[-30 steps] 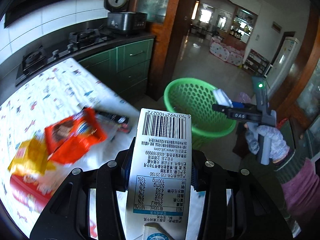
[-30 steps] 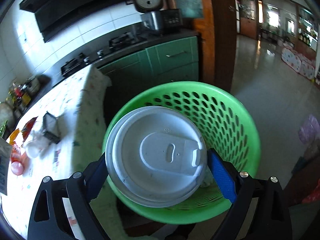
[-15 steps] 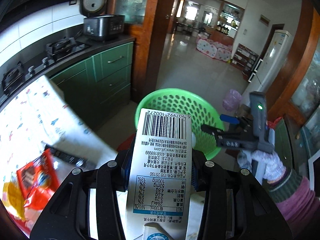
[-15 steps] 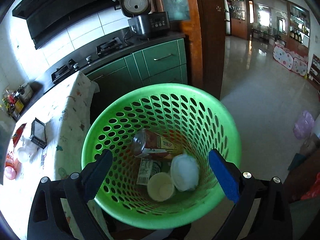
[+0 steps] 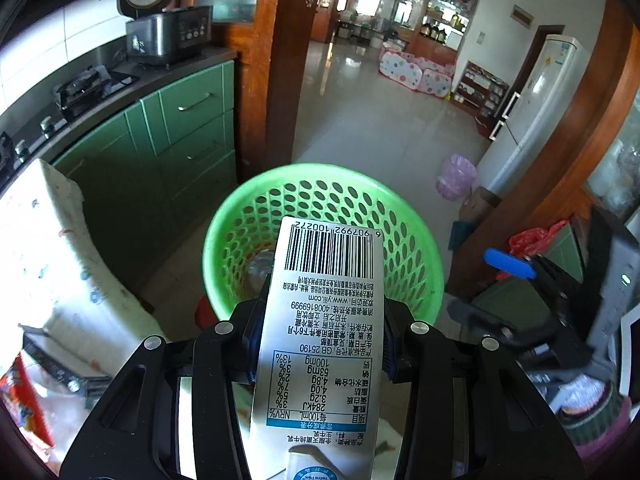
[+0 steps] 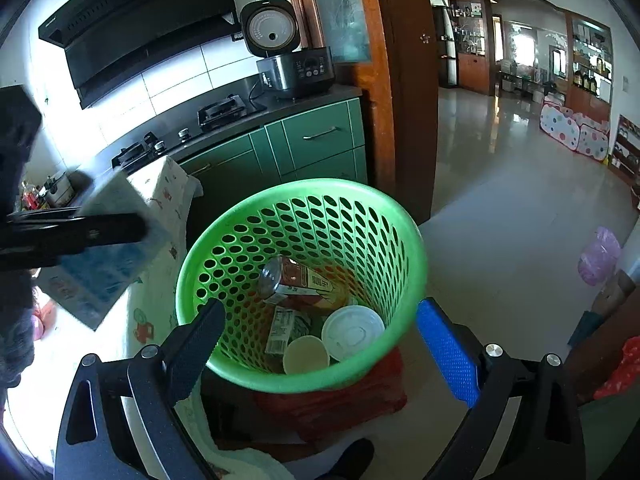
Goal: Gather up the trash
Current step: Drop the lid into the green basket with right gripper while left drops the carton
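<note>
Green plastic marks the landmark: the perforated basket stands on the floor just ahead of and below the left gripper, which is clenched on a milk carton whose long axis runs forward along the fingers, its barcode end already overlapping the basket's near rim. Beside the basket, the right gripper hangs with jaws wide and nothing between them, so the left hand is the one placed to drop. Inside the basket lie a white lid, a cup and another carton. Left of the basket, the cloth-covered tabletop holds more wrappers; nothing blocks the opening.
</note>
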Demonstrator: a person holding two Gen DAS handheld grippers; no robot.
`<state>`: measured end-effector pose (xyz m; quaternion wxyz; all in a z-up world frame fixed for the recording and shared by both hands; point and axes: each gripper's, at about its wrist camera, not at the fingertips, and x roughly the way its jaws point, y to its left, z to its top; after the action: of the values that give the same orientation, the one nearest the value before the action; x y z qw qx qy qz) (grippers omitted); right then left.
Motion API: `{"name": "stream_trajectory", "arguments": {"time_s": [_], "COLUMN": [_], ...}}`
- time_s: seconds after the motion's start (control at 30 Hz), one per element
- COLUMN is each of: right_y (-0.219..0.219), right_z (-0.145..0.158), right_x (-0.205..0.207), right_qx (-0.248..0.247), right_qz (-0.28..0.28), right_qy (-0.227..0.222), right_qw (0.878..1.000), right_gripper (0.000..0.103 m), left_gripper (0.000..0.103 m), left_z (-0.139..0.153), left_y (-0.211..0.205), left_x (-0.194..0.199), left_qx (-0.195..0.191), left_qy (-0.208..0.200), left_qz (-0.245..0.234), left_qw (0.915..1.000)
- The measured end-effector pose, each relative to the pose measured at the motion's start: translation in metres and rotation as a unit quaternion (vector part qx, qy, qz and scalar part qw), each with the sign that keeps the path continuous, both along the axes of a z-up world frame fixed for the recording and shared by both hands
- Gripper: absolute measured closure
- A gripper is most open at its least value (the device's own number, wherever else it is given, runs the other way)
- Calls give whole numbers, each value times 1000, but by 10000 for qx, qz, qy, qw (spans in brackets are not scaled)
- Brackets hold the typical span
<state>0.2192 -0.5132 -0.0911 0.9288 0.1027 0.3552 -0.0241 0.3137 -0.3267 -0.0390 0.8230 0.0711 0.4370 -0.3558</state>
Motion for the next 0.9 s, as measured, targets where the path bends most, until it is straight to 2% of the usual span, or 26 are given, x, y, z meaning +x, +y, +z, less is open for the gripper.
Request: {"name": "stream_trajectory", "arguments": {"time_s": [0.23,0.33,0.37,0.5,0.67,0.9], "right_y": [-5,-6,-7,-4,6,37], "right_z": [-5,-7,-9,-11,-8,6], "right_x": [-16,-20,-21,-25,-28,-32], "right_qx": [-14,-19,-23,-33,-21,-77], "right_qz": [-95,-125,-132,-128,-12,350], "right_qy": [4,50,57,83,48,-121], "right_qw": [10000,9999,9999,9999,10000,9993], "right_gripper": [10,10,10,10,10,10], "left_gripper": [57,46,37,35,35,35], "left_z": [-19,-21,-20,-16,-6,15], "left_y": [-29,-33,-32,-27,-7,54], "left_x": [12,15,16,12,-2,-28], "left_qx": [-11,-89,-114,-151,-110,-18], "left_qy": [238,298,308,253,97,-230], "left_qz": [-76,-38,-19,-3,71,513], "left_qw": [9997,9995,9995,9996,9999,9984]}}
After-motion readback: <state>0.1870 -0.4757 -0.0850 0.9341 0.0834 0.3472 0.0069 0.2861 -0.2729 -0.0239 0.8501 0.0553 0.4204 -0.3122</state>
